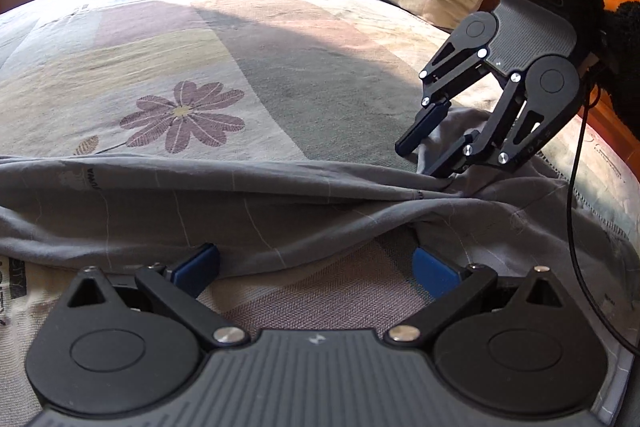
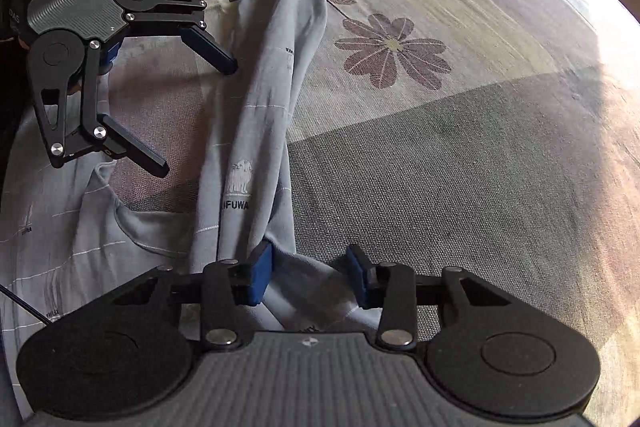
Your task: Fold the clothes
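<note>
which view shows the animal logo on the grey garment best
The right wrist view: the white animal logo on the bunched grey fabric garment faces the camera, with lettering under it readable. In the left wrist view, the logo is faint and foreshortened along a fold.

Both grippers are matte black: the left gripper (image 1: 316,267) and right gripper (image 2: 310,275) share a ribbed grey body, round pivot discs, silver screws and blue-padded fingers (image 1: 434,273). A black cable (image 1: 576,195) trails from the right gripper, whose camera block shows a green light.
</note>
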A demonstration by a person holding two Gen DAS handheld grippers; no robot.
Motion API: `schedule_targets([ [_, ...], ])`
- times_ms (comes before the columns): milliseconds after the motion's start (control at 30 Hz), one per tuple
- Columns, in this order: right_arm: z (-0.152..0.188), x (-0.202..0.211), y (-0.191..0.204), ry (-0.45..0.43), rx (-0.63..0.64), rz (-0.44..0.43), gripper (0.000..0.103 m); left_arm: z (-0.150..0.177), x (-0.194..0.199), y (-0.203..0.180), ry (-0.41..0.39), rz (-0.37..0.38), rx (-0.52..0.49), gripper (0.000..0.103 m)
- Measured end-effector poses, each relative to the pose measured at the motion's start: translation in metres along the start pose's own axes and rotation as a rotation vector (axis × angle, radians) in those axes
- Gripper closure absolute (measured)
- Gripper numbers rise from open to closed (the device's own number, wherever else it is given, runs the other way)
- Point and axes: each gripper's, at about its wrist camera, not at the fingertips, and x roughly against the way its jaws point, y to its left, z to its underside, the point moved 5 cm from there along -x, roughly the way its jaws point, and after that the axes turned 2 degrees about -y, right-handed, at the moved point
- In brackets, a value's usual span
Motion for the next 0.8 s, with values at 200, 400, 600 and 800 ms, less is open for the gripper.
schedule_targets([
  [200, 0.005, 0.011, 0.007, -0.079, 0.001, 0.109, 0.098, -0.001, 0.004, 0.001, -0.001, 0.011, 0.016, 0.001],
  [400, 0.004, 0.034, -0.048, -0.179, -0.187, 0.262, 0.099, -0.006, 0.015, 0.002, -0.031, 0.022, 0.024, 0.001],
  [600, 0.02, 0.049, -0.064, -0.228, -0.303, 0.342, 0.099, -0.009, 0.022, 0.003, -0.052, 0.021, 0.033, 0.001],
  [800, 0.039, 0.066, -0.077, -0.276, -0.424, 0.414, 0.092, -0.01, 0.02, 0.002, -0.045, 0.012, 0.034, 0.001],
])
